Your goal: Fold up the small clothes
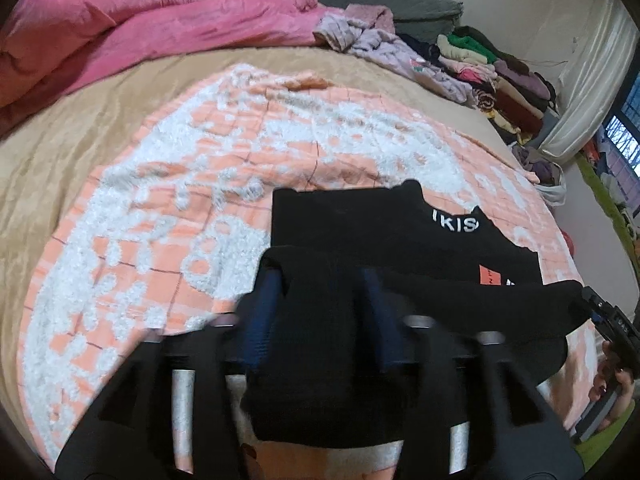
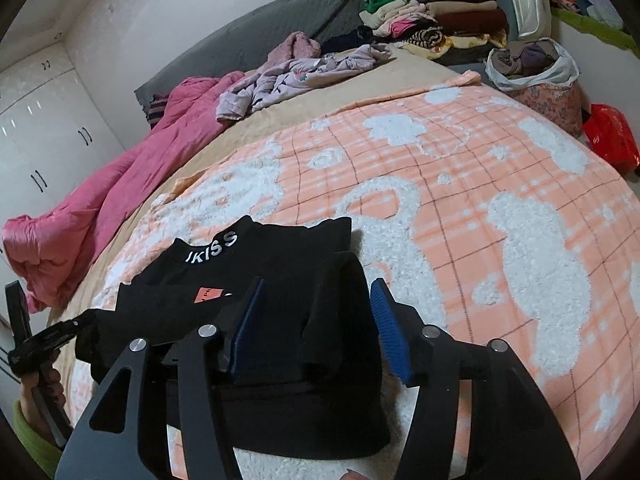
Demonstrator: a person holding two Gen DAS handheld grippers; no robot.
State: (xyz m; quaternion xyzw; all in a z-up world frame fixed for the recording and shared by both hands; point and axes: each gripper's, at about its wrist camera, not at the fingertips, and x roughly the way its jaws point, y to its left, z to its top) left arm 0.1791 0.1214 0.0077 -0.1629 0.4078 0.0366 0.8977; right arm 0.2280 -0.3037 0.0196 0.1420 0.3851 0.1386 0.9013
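Observation:
A small black top with white "KISS" lettering on the collar and an orange patch lies on the orange and white blanket. Its lower hem is lifted and folded toward the collar. My left gripper holds the hem's left part, black cloth draped between its blue pads. My right gripper holds the hem's right end, its blue pads a little apart with cloth bunched between them. The top shows in the right wrist view too, with the left gripper at the far left edge.
A pink quilt lies at the far side of the bed. A crumpled lilac garment and a stack of folded clothes sit near the grey headboard. A bag of clothes and a red bag stand beside the bed.

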